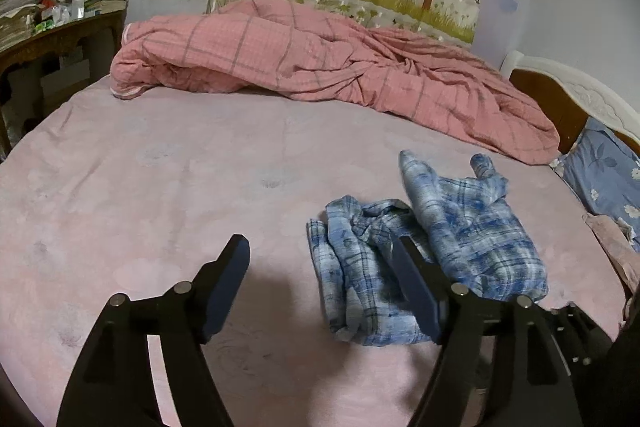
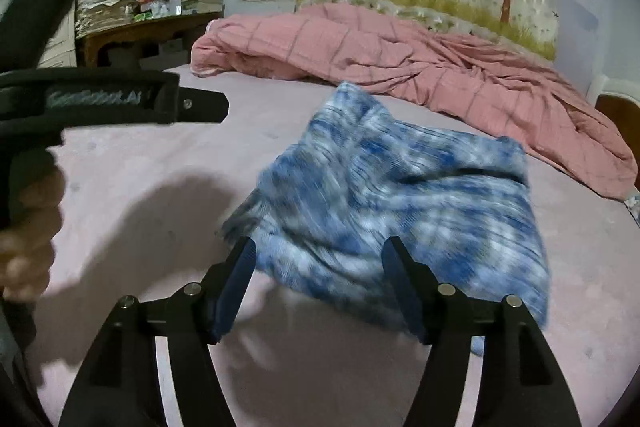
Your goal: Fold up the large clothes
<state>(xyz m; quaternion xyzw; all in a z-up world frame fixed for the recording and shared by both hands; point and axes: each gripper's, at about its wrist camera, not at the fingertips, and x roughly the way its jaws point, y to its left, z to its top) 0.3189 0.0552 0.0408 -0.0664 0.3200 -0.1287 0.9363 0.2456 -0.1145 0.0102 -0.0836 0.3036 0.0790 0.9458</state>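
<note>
A blue-and-white plaid shirt [image 1: 472, 227] lies bunched in a loose heap on the pink bed sheet [image 1: 160, 187]. My left gripper [image 1: 320, 247] hovers just in front of the heap, open, with its right finger over the shirt's near edge and its pads touching no cloth. In the right wrist view the shirt [image 2: 400, 187] is motion-blurred and fills the space ahead of my right gripper [image 2: 320, 243], which is open with nothing pinched. The left gripper's black body [image 2: 112, 99] and the hand [image 2: 28, 227] holding it show at the left edge.
A crumpled pink checked quilt [image 1: 320, 67] lies across the far side of the bed. A white-and-wood headboard [image 1: 580, 99] and a blue floral pillow [image 1: 608, 163] are at the right. A cluttered wooden table [image 1: 60, 35] stands at the far left, beside the bed.
</note>
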